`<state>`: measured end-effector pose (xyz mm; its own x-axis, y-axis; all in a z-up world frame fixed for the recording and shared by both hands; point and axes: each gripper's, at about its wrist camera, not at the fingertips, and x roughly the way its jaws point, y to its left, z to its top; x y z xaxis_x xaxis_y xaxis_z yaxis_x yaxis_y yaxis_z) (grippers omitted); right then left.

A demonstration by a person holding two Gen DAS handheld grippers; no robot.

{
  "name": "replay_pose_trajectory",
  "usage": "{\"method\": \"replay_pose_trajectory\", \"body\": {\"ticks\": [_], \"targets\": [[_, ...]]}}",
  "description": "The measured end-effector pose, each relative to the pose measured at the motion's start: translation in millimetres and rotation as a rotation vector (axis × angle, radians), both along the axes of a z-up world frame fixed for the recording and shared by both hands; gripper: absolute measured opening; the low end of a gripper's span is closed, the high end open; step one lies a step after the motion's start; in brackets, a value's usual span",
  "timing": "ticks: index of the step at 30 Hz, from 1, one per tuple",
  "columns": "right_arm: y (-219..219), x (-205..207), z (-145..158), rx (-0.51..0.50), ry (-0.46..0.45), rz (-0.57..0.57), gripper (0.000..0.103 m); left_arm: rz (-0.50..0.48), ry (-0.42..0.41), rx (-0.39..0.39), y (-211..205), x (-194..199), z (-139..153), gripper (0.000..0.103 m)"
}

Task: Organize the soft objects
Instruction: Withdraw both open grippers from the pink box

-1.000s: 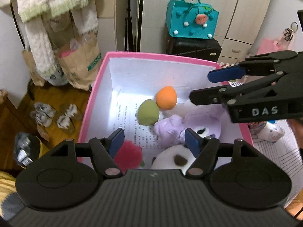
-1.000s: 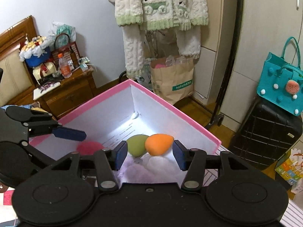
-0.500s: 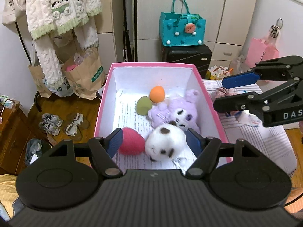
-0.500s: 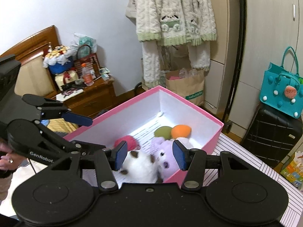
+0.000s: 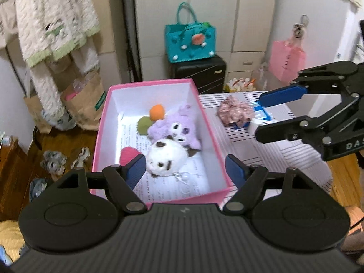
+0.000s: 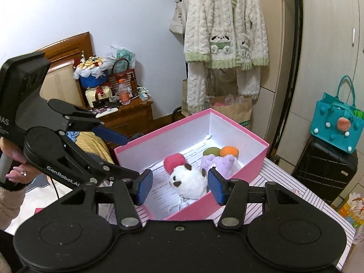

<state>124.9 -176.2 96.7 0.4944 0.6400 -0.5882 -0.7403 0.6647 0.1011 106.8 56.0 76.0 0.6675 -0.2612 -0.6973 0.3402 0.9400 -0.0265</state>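
A striped cloth covers the desk [image 5: 284, 157] in a bedroom with a wood floor. On it stands a pink cardboard box [image 5: 206, 122] holding fluffy plush toys [image 5: 167, 157]. Left gripper [image 5: 184, 170] is opening, empty; right gripper [image 6: 177, 185] apart, empty.

This is a bedroom in a home. A carved wooden headboard [image 6: 66, 52] rises behind a wooden nightstand [image 6: 129, 116] crowded with bottles and trinkets. A fluffy cream-and-green knitted cardigan [image 6: 225, 27] hangs on a hanger beside tall beige wardrobe doors [image 5: 254, 13]. A black hard-shell suitcase [image 6: 323, 170] carries a teal felt handbag [image 6: 336, 122], and small shoes [image 5: 53, 161] lie on the wooden floor.
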Motion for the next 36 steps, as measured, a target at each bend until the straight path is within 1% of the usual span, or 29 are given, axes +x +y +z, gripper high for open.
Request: {"method": "replay_pose_trajectory", "body": {"ticks": [5, 8, 10, 14, 15, 16, 20, 23, 28, 33, 36], "targets": [[-14.4, -25.9, 4.6, 0.001, -0.013, 0.01, 0.061, -0.059, -0.032, 0.013, -15.6, -24.6, 10.9, 0.082], [-24.8, -37.9, 4.0, 0.004, -0.011, 0.006, 0.062, -0.097, -0.023, 0.008, -25.0, -35.4, 13.4, 0.083], [-32.5, -43.9, 1.8, 0.005, -0.008, -0.002, 0.065, -0.126, -0.015, 0.01, -32.4, -41.1, 13.6, 0.084], [-51.1, -55.2, -8.0, -0.006, -0.008, -0.038, 0.066, -0.172, -0.004, 0.027, -49.7, -48.3, 9.4, 0.085], [-55.2, -57.6, -10.9, -0.006, -0.003, -0.045, 0.067, -0.182, 0.002, 0.03, -53.6, -48.7, 7.5, 0.086], [-60.0, -59.2, -14.7, -0.006, 0.003, -0.057, 0.07, -0.192, 0.008, 0.032, -57.6, -48.9, 5.4, 0.086], [-80.7, -63.8, -32.9, -0.018, 0.021, -0.11, 0.073, -0.235, 0.027, 0.04, -74.8, -46.9, -5.1, 0.088], [-95.3, -63.3, -49.1, -0.023, 0.043, -0.145, 0.078, -0.26, 0.03, 0.043, -87.0, -41.2, -14.4, 0.09], [-115.2, -56.2, -76.3, -0.036, 0.073, -0.206, 0.082, -0.29, 0.049, 0.004, -107.0, -24.1, -31.0, 0.092], [-134.9, -45.4, -106.0, -0.022, 0.076, -0.265, 0.084, -0.292, 0.008, -0.014, -128.2, -8.2, -46.3, 0.093], [-144.9, -36.5, -125.2, -0.007, 0.056, -0.305, 0.085, -0.284, -0.015, -0.03, -141.6, 2.6, -57.5, 0.093]]}}
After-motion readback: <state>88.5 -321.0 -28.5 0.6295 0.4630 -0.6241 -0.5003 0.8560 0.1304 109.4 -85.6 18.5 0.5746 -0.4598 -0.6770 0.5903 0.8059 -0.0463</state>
